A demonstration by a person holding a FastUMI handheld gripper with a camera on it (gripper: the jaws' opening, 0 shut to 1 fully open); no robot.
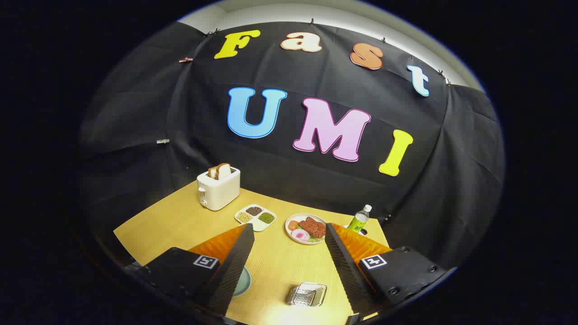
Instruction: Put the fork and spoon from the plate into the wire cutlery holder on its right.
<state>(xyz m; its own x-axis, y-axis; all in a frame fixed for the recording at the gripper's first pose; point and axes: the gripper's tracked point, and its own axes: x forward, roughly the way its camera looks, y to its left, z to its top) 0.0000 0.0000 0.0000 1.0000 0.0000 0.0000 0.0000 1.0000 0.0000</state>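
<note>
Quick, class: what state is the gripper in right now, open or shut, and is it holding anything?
Gripper: open, holding nothing, fingers spread above the table, wire holder between them.

A light wooden table (180, 216) stands before a black cloth wall (135, 126), white wall (271, 11) above.

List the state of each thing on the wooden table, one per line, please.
Gripper: open, holding nothing.
Wire cutlery holder: upright between the fingers, looks empty.
White toaster: bread slices sticking up.
Green plastic bottle: upright, capped.
Round food plate: filled.
White four-part dish: filled.
</note>
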